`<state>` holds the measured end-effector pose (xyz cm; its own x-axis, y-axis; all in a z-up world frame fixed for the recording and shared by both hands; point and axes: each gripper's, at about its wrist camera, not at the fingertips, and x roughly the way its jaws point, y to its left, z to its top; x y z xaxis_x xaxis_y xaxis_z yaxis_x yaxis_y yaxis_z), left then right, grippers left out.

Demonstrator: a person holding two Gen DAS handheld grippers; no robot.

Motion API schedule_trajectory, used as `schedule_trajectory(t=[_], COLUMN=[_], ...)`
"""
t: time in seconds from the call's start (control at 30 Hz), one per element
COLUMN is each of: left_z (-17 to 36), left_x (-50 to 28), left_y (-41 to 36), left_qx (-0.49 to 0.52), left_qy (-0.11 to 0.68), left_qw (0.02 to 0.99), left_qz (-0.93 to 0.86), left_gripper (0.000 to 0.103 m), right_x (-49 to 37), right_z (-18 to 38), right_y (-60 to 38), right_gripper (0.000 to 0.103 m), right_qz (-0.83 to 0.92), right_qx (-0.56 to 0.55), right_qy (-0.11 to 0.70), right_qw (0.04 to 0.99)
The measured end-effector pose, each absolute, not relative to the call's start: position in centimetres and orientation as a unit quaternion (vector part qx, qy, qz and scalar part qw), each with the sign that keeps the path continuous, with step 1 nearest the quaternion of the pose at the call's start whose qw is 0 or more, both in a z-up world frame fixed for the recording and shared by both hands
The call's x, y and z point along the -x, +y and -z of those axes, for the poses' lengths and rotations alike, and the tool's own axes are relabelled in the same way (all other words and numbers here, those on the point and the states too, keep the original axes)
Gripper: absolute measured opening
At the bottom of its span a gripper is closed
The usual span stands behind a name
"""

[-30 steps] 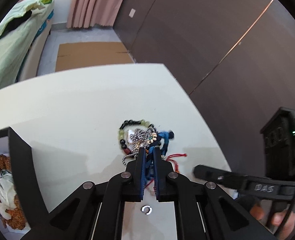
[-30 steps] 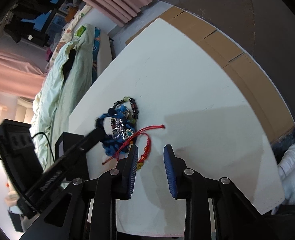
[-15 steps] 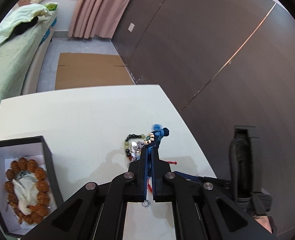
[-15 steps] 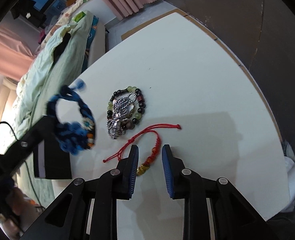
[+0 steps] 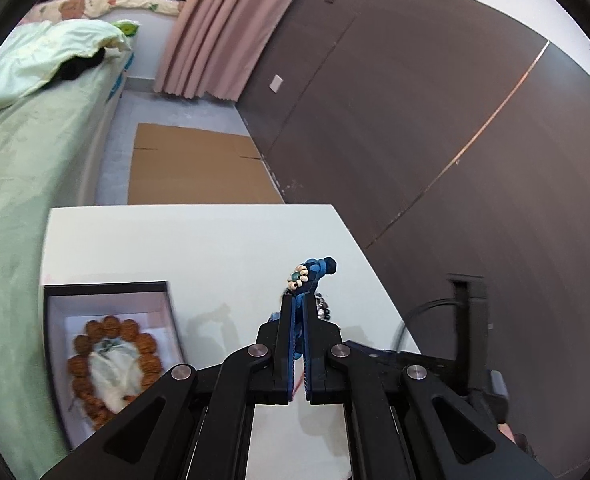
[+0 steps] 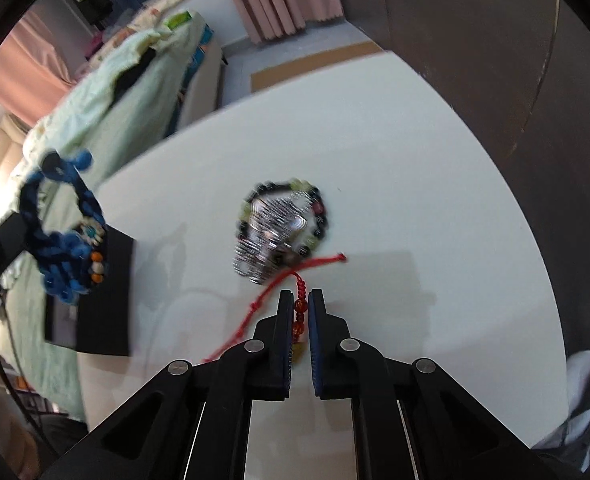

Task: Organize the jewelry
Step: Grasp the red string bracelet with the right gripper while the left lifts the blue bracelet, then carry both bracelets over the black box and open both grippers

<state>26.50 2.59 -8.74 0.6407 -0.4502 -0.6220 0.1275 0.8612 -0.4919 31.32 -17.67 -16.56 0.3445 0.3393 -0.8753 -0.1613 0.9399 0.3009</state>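
A white table [image 6: 415, 168] in a bedroom carries a half-sorted heap of jewelry, and the biggest risk sits at the open black box [image 5: 53, 356] on its left side. That box already holds a bracelet of large brown beads [image 5: 113, 364] around a pale cloth, so the blue braided bracelet [image 5: 313, 274] may land on its rim or snag the beads if released off-centre.

The bracelet hangs in a loose loop, seen from the right wrist camera swinging in front of the box, and it could slip out of a thin pinch or catch on the box wall. Nearer the table's middle, a silver chain [image 6: 273, 232] lies piled inside a ring of dark and green beads [image 6: 319, 216], with a red cord bracelet [image 6: 295, 280] trailing across their edge. Lifting that cord may drag the chain or the bead ring with it, since the strands appear to overlap.

The left gripper [image 5: 299, 304] is pressed together, pinching the blue braid, whose knotted end and small pale beads stick up beyond the tips. The right gripper [image 6: 299, 300] has just been closing on the red cord's string of small red and gold beads, which lies between the nearly meeting jaws; whether the pads already bite it is hard to tell.
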Motion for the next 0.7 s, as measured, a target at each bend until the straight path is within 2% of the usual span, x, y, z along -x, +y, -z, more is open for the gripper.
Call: schedule_trajectory(t=[0.7], left_z=[9.0], left_x=[-23.3], left_y=[9.6], left_qx=[0.228], left_qy=[0.4], left_qw=[0.882], left_qz=[0.098], left_gripper=[0.002], right_x=[-28.3], right_z=[9.5], right_y=[-14.8], right_gripper=[0.009], right_qz=[-0.251], right_qx=[-0.137], right_qy=[0.439], right_qw=[0.852])
